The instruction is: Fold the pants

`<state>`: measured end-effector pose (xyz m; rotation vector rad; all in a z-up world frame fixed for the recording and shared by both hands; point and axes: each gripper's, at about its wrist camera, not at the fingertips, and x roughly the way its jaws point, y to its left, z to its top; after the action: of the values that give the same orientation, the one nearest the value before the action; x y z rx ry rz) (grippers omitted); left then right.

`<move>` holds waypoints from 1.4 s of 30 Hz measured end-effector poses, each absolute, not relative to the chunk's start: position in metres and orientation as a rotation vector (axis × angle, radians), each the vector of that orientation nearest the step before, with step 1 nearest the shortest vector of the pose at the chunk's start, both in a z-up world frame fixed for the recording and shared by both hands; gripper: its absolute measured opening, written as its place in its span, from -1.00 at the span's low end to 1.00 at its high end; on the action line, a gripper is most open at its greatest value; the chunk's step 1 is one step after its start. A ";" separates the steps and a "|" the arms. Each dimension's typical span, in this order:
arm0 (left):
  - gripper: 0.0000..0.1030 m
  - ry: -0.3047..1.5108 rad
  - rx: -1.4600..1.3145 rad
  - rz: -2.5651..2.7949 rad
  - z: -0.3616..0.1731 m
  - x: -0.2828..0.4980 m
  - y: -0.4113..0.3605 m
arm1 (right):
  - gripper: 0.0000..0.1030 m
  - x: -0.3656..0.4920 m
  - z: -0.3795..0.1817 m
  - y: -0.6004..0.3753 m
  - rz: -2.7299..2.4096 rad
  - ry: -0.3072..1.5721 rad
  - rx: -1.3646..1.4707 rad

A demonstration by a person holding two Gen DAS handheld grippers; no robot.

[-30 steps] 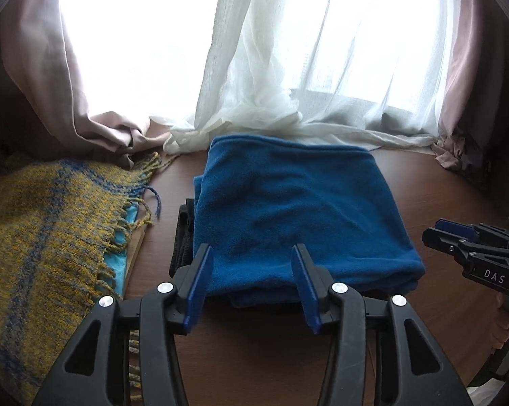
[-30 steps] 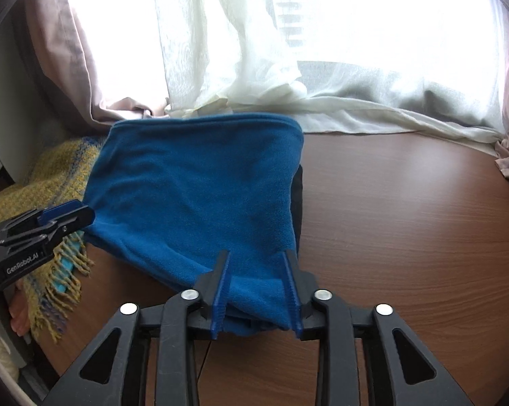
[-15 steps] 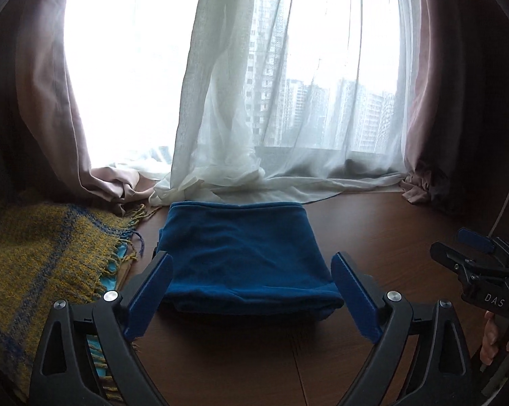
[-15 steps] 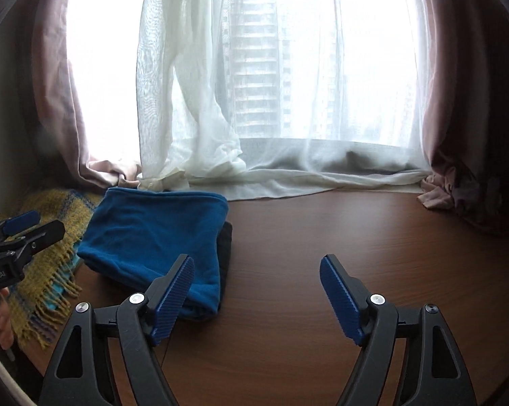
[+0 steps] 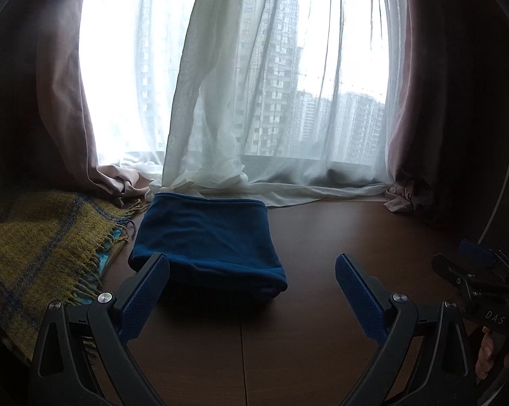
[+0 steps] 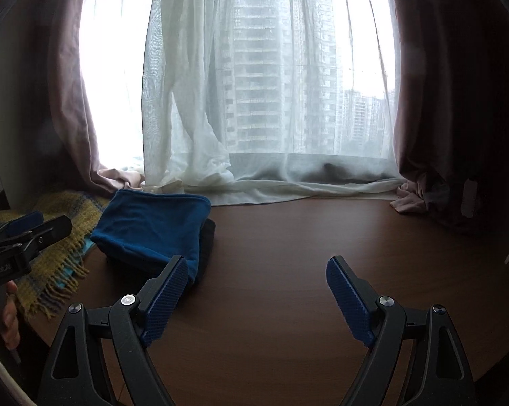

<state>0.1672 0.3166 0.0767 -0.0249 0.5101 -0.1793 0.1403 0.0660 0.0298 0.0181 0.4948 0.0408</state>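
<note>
The blue fleece pants [image 5: 207, 240] lie folded in a flat rectangle on the dark wood table [image 5: 339, 243], near the window. They also show in the right wrist view [image 6: 152, 230], with a dark garment edge [image 6: 207, 243] under their right side. My left gripper [image 5: 252, 272] is open and empty, drawn back short of the pants' near edge. My right gripper [image 6: 257, 279] is open and empty, to the right of the pants and apart from them.
A yellow and blue fringed blanket [image 5: 41, 247] lies left of the pants. White sheer curtains [image 5: 220, 135] and pinkish drapes [image 5: 64, 108] pool on the table's far edge. The right gripper's body [image 5: 478, 284] shows at the left view's right edge.
Both grippers let go of the pants' near edge, opened wide and pulled back and up. The folded pants stay on the table.
</note>
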 end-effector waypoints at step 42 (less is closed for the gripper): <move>1.00 0.494 0.051 -0.169 0.089 0.020 0.241 | 0.65 -0.011 0.037 0.007 0.054 0.438 0.016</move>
<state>0.0198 0.2407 0.0891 0.0515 0.4943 -0.1689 -0.0115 0.0068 0.0372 0.0157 0.4380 0.0541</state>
